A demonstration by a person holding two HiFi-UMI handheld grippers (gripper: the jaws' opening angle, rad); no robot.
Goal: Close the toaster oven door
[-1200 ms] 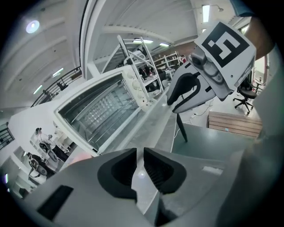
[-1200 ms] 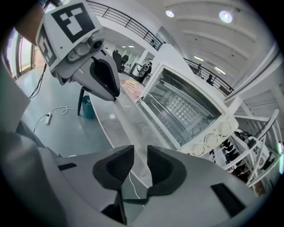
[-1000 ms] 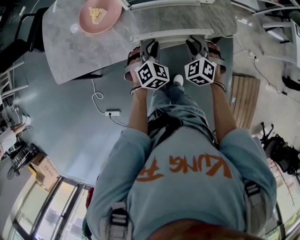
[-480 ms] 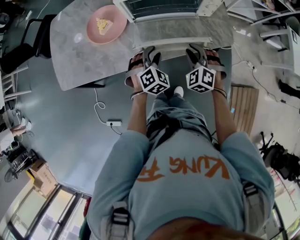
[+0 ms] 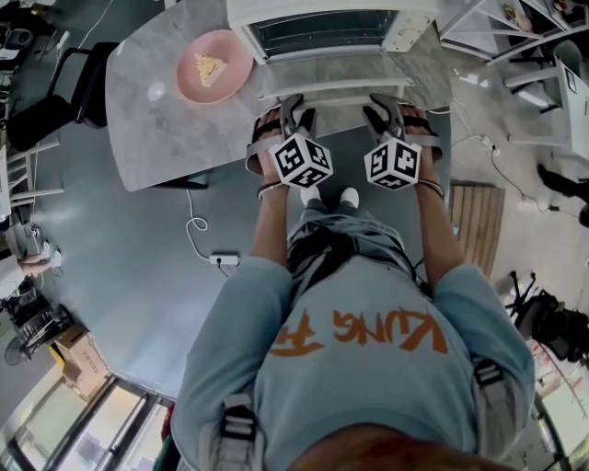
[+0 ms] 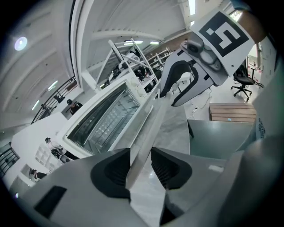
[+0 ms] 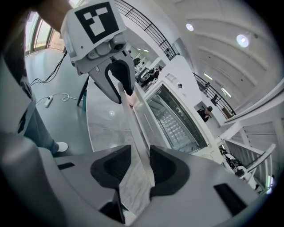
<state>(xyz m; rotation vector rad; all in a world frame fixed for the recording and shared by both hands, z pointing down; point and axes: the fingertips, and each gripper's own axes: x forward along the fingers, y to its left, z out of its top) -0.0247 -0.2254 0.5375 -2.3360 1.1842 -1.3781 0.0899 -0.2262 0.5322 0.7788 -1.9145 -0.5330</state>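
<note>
A white toaster oven (image 5: 331, 28) stands on a marble table (image 5: 156, 129), its glass door (image 5: 331, 66) folded down flat toward me. The door's handle bar (image 5: 336, 89) runs along the front edge. My left gripper (image 5: 294, 109) and right gripper (image 5: 386, 106) both sit at that bar. In the left gripper view the handle bar (image 6: 151, 128) passes between the left gripper's (image 6: 141, 166) pads, with a gap on the right side. In the right gripper view the handle bar (image 7: 133, 124) lies between the right gripper's (image 7: 141, 170) opening jaws, not pinched.
A pink plate (image 5: 213, 66) with a slice of food sits on the table left of the oven. A dark chair (image 5: 55, 101) stands at the table's left end. A power strip (image 5: 224, 259) and cable lie on the floor; a wooden pallet (image 5: 479, 207) is at right.
The head view has tilted, so more of the oven shows at the top. Both grippers stay at the door's front edge. The door still lies flat.
</note>
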